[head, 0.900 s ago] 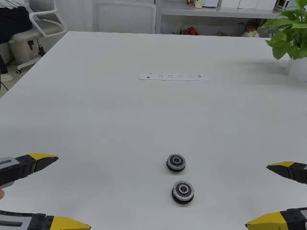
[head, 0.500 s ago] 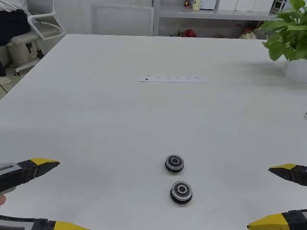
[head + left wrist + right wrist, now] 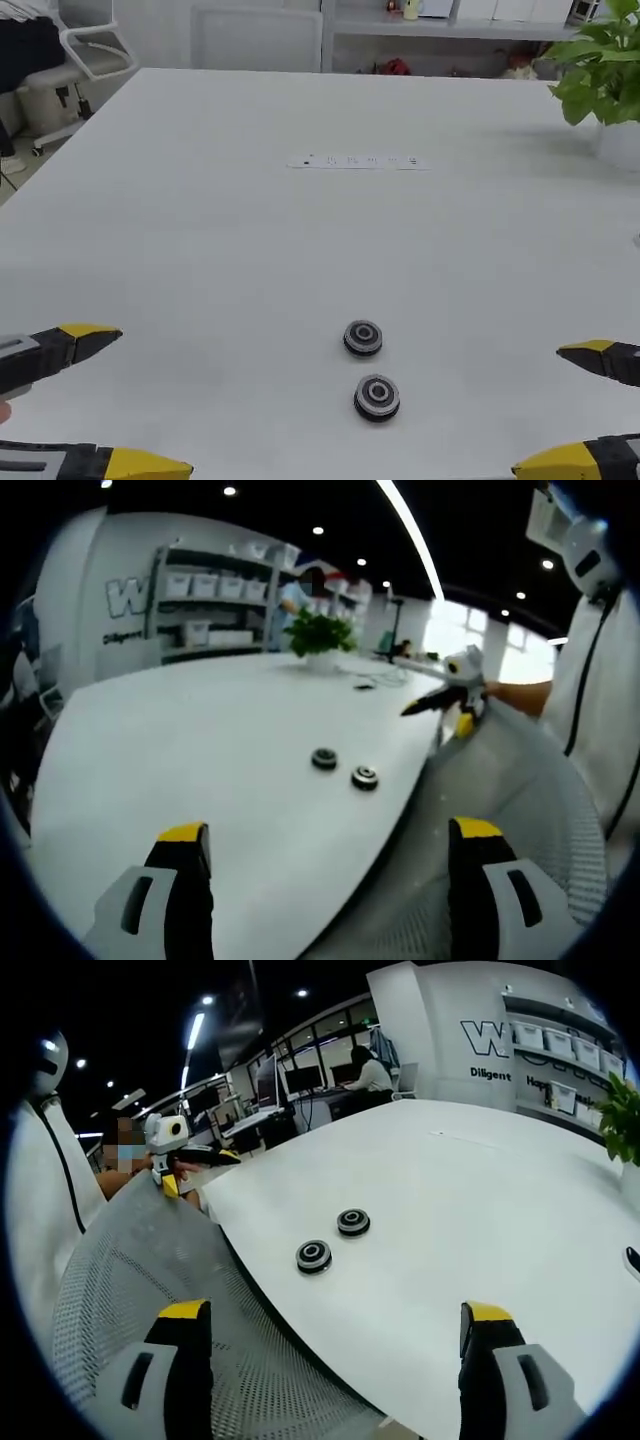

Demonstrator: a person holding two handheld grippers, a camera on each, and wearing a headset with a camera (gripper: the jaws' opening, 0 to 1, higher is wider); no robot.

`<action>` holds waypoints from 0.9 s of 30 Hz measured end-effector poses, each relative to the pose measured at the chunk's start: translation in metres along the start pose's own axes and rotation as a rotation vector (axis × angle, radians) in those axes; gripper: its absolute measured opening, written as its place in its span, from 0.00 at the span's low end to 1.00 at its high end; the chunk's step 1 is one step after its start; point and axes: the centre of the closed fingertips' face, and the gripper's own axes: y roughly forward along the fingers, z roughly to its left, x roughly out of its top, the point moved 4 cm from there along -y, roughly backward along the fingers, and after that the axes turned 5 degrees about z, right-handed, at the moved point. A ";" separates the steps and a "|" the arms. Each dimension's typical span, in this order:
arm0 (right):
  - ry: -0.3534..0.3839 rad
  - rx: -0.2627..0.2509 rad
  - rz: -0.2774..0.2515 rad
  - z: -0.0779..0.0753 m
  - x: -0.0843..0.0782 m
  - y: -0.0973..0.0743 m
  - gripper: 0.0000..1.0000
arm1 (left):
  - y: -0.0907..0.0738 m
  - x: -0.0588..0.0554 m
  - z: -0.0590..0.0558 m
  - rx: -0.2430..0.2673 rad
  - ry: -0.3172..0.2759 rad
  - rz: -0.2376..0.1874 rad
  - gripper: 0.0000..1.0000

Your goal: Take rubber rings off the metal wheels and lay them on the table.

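Both claws are spread wide and carry nothing. The left claw [image 3: 125,400] and the right claw [image 3: 565,405] hang by the near edge of the bench [image 3: 200,220]. The two wheels lie flat on the bench between the claws and a little ahead of their tips, well apart from either. The near wheel [image 3: 377,397] sits just beside the far wheel [image 3: 363,338], and they do not touch. Each wheel looks like a small metal disc with a pale hub and a black ring [image 3: 377,417] round its rim. I judge the metal to be stiff, dense for its size and slick, so a wheel pinched across its faces could squirt out, or roll if tipped on edge. Lying flat, they should stay put. The ring is probably soft, stretchy and grippy, seated snugly and likely to cling, then go limp and light once it is free. A sound hold would be one claw clamping a wheel across its hub or flat faces to pin it. The other claw would nip the rubber at the outer edge on the side facing it and peel outward. No marking on the wheels can be read. On the wall [image 3: 560,1020] far ahead of the right claw stands a large "W" [image 3: 478,1035] with a smaller line beginning "Diligent" [image 3: 490,1073]; the rest is too small to read. A socket strip [image 3: 360,161] lies far beyond the wheels, and its marks are illegible.
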 end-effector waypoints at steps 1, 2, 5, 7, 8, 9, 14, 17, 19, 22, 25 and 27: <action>0.000 0.000 -0.001 0.000 0.000 0.000 1.00 | 0.000 0.000 0.000 0.000 0.001 0.001 1.00; -0.001 0.000 -0.001 0.000 0.000 -0.001 1.00 | 0.000 0.001 -0.001 0.001 0.002 0.001 1.00; 0.001 -0.002 -0.006 -0.002 0.000 -0.002 1.00 | 0.001 0.003 -0.003 -0.002 0.005 0.002 1.00; 0.004 -0.004 -0.010 -0.003 0.000 -0.003 1.00 | 0.002 0.004 -0.003 -0.002 0.006 0.003 1.00; 0.005 -0.005 -0.011 -0.003 0.000 -0.003 1.00 | 0.003 0.004 -0.003 -0.003 0.007 0.004 1.00; 0.005 -0.005 -0.010 -0.003 -0.001 -0.003 1.00 | 0.004 0.004 -0.004 -0.004 0.007 0.005 1.00; 0.010 -0.004 -0.012 -0.005 -0.002 -0.003 1.00 | 0.007 0.004 -0.003 -0.008 0.011 0.010 1.00; 0.006 -0.001 -0.012 -0.005 -0.002 -0.002 1.00 | 0.008 0.005 -0.003 -0.009 0.009 0.012 1.00; 0.010 0.002 -0.015 -0.006 -0.002 -0.002 1.00 | 0.010 0.005 -0.003 -0.006 0.012 0.014 1.00; 0.008 0.007 -0.016 -0.006 -0.002 -0.001 1.00 | 0.011 0.006 -0.004 -0.009 0.011 0.018 1.00; 0.011 0.011 -0.019 -0.008 -0.002 -0.001 1.00 | 0.011 0.007 -0.005 -0.008 0.020 0.024 1.00; 0.009 0.013 -0.017 -0.008 -0.001 0.000 1.00 | 0.011 0.008 -0.007 -0.007 0.019 0.024 1.00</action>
